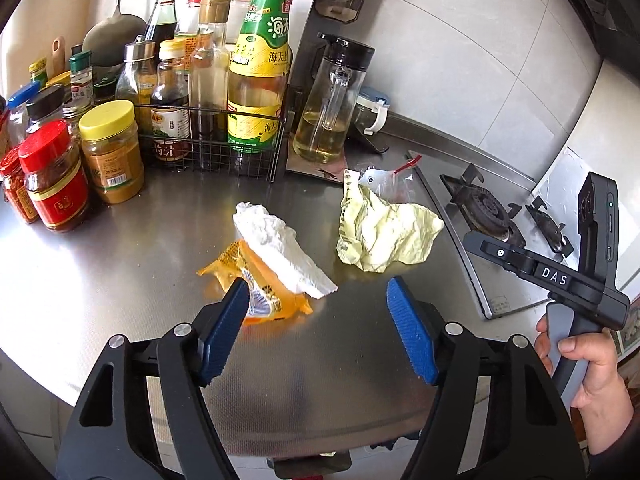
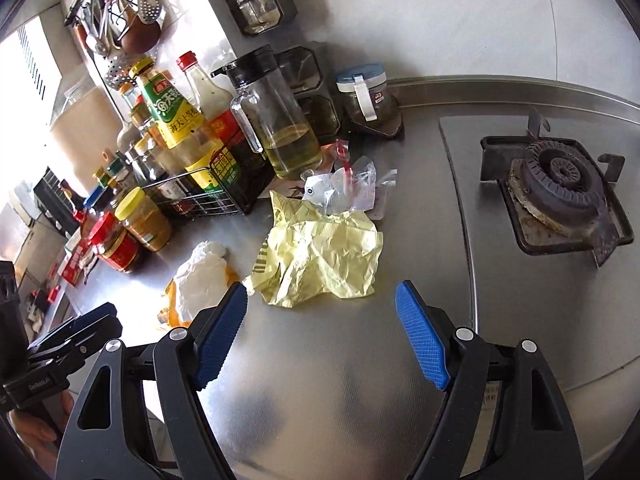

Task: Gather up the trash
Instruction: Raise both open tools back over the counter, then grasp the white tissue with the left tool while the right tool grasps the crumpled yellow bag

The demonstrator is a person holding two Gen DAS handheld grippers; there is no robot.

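Observation:
Trash lies on the steel counter [image 1: 120, 272]. A white crumpled tissue [image 1: 280, 248] rests on an orange wrapper [image 1: 260, 292]. A crumpled pale yellow paper [image 1: 384, 232] lies to their right, with a clear plastic bag with a red strip [image 1: 388, 180] behind it. My left gripper [image 1: 316, 300] is open and empty, its left finger just in front of the orange wrapper. In the right wrist view the yellow paper [image 2: 320, 256], the clear bag [image 2: 348, 192], the tissue [image 2: 200, 280] and the wrapper [image 2: 172, 312] show. My right gripper [image 2: 320, 304] is open and empty, just in front of the yellow paper.
Jars and sauce bottles in a wire rack [image 1: 208, 148] crowd the back left. An oil jug [image 1: 328, 100] and a small lidded jar [image 1: 372, 112] stand at the back. A gas burner [image 2: 560, 184] sits to the right. The right gripper's body [image 1: 560, 272] shows in the left wrist view.

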